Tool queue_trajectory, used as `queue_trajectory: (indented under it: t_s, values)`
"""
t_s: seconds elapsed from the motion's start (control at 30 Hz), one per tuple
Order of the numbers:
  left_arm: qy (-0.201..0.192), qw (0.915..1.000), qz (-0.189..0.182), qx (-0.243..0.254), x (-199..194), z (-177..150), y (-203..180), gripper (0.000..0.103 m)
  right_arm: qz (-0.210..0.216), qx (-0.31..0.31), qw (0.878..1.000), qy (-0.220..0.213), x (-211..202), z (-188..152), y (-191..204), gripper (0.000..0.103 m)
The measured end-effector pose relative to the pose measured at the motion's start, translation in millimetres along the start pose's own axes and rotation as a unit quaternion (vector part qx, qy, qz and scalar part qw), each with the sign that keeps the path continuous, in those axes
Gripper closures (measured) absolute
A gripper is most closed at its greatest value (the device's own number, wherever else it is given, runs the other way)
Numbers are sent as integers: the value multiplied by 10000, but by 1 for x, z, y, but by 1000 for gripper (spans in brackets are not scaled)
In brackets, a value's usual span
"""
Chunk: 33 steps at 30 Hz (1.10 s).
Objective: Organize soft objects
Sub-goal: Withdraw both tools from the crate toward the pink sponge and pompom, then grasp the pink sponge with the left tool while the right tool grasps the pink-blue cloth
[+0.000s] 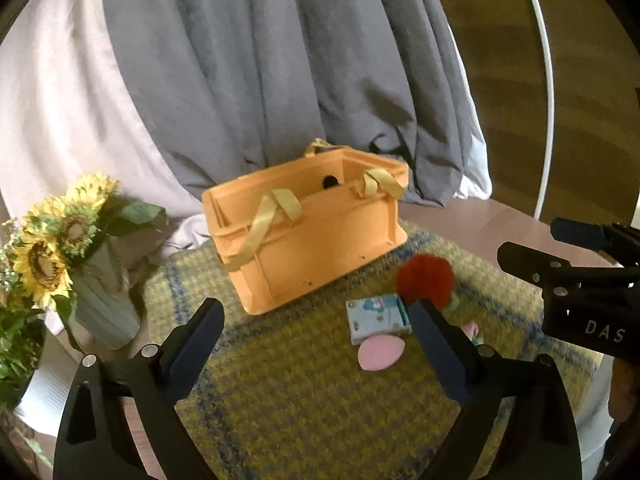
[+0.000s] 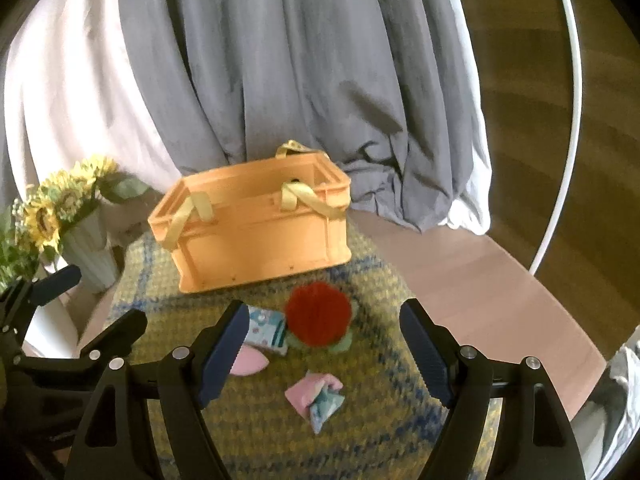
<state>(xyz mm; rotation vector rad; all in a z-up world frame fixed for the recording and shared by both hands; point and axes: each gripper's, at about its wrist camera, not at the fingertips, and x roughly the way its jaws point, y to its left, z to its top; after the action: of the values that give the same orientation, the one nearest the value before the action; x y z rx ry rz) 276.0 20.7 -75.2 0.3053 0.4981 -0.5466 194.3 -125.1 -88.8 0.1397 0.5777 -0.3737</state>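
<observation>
Left wrist view: the left gripper [image 1: 316, 324], jaws spread and empty, hovers over a yellow woven mat [image 1: 288, 408]. Ahead stands an orange crate [image 1: 320, 240]; a sunflower vase [image 1: 100, 304] is left. Its right finger partly hides a red pom-pom [image 1: 426, 280], beside a patterned pouch [image 1: 376, 316].

Right wrist view: the right gripper [image 2: 324, 340], jaws spread, frames the pom-pom and a pink beanbag [image 2: 316, 396]; blur obscures details.

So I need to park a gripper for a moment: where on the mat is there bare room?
The woven mat is bare on the near left, between the sunflower vase and the pink oval. Its near edge below the pink-and-blue pouch is free too. The middle is crowded: the red pompom and patterned packet sit close before the orange crate.
</observation>
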Motion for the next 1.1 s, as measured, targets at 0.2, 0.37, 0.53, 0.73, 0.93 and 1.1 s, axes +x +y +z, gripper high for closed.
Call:
queue_trajectory:
  t_s: [0.2,0.37,0.53,0.73,0.93,1.1]
  values:
    - [138,9993,-159,320,18,-15,-6,13,-111,14,9996,264,12,-18,4,25]
    - [263,9979,-273,532,34,-28,-10,19,-134,62,9984,553,27,-37,5,25]
    - [396,9955,-416,754,51,-39,-15,22,-95,145,9969,769,42,-54,5,25]
    - [590,9927,-566,884,72,-50,-19,27,-61,239,9953,934,61,-69,4,25]
    - [689,9895,-842,953,89,-57,-22,34,40,271,9948,982,74,-75,7,25]
    - [711,9872,-1000,1015,100,-58,-26,40,65,311,9938,1062,84,-80,7,25]
